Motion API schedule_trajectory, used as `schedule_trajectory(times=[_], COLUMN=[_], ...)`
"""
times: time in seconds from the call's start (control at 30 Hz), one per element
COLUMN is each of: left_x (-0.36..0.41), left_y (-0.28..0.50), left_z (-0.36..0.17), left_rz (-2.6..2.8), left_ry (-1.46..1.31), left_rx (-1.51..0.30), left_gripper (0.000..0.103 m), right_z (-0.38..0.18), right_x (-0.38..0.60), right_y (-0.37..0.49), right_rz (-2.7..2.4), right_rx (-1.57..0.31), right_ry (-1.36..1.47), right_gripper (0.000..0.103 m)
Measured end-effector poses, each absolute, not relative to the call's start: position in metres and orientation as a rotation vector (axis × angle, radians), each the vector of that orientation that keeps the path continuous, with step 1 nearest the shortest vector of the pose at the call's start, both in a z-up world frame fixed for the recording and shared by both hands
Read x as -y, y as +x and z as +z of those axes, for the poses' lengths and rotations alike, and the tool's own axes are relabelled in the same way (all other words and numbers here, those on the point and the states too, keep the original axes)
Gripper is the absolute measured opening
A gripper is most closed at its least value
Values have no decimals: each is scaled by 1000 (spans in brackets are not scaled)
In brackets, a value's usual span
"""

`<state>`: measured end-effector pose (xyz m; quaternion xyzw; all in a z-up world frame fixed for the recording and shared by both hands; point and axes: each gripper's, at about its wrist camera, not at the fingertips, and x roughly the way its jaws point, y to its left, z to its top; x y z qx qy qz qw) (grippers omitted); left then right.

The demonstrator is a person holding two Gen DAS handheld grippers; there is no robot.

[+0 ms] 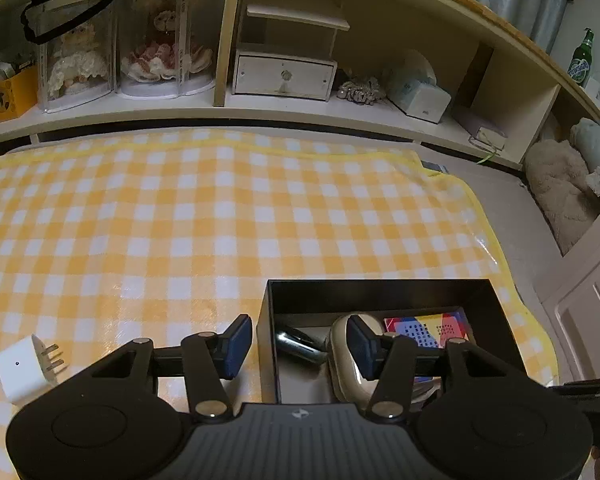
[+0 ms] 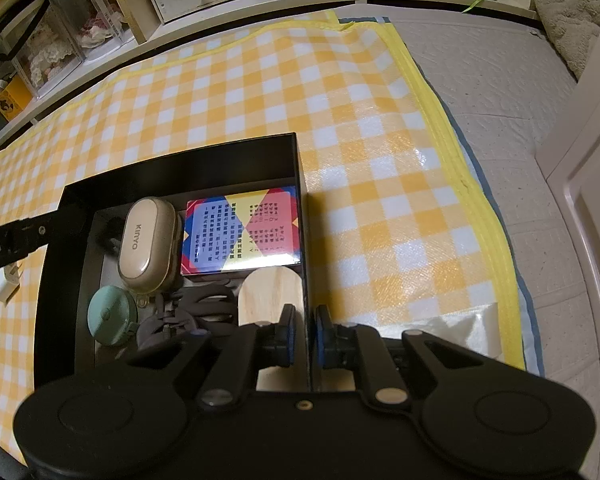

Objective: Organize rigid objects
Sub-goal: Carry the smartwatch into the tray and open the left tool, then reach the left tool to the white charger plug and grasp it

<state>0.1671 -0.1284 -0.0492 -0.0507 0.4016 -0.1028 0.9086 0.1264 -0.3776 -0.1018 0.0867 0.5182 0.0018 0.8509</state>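
Closest to the lens, the right gripper (image 2: pixel 305 332) is seen clamped on the right wall of the black box (image 2: pixel 300 216), one finger inside and one outside. Beneath everything a yellow-and-white checked mat (image 1: pixel 220 220) is spread, and the box is set on it. Inside the box a colourful printed carton (image 2: pixel 242 236), a beige oval case (image 2: pixel 146 246), a pale wooden piece (image 2: pixel 270 294), a tangle of what may be dark cord (image 2: pixel 188 312) and a round teal item (image 2: pixel 108 316) are packed. The left gripper (image 1: pixel 296 346) is held with its jaws wide apart over the box's left wall. A white plug adapter (image 1: pixel 24 364) is left on the mat, outside the box.
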Motion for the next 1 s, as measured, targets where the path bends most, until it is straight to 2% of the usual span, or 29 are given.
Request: schedule_trajectory(times=[0.5,0.67,0.73,0.83,1.0], left_x=[126,118,114,107,91], left_y=[159,150,147,140,128], left_z=[-43,-30,-23,-12,0], left_rz=[-248,-266,-281,-303,-317], left_ry=[-89,-63,-47,3,60], left_rx=[-854,-845,-838,-827,-811], left_gripper=[54,69,80,90,103], right_z=[-101,-101,-101,-101,-101], right_x=[378,377,378,378,378], right_y=[127,127,127,127,127], right_rz=[4,4,4,4,4], right_rx=[-1091,-1091,-1091,-1091,-1091], right_ry=[181,181,181,182,181], right_gripper=[12,12,12,12,12])
